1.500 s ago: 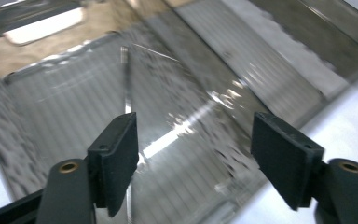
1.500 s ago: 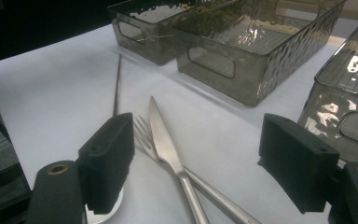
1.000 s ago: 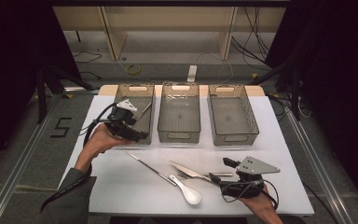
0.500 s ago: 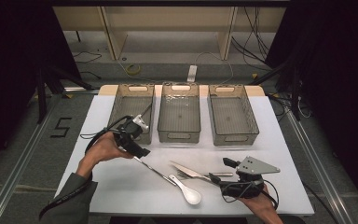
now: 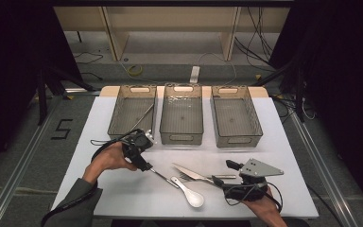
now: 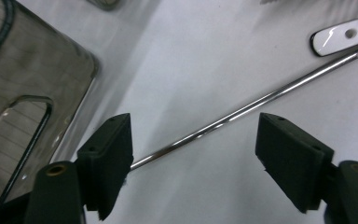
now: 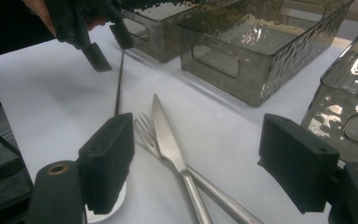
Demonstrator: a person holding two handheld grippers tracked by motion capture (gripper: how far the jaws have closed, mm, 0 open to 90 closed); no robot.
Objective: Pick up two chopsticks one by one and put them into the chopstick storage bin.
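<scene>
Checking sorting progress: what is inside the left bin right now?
In the high view, the left bin holds one thin metal rod leaning across its floor toward the right wall. The textured walls blur the floor near the edges, so anything small there cannot be told.

Open tool [image 6: 193, 161] straddling chrome rod [image 6: 242, 112]

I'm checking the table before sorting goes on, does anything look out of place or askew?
Mostly tidy. The knife lies crossed over the fork, and the white spoon rests beside them. One thin metal rod leans slanted in the left bin. Nothing looks spilled or damaged.
</scene>
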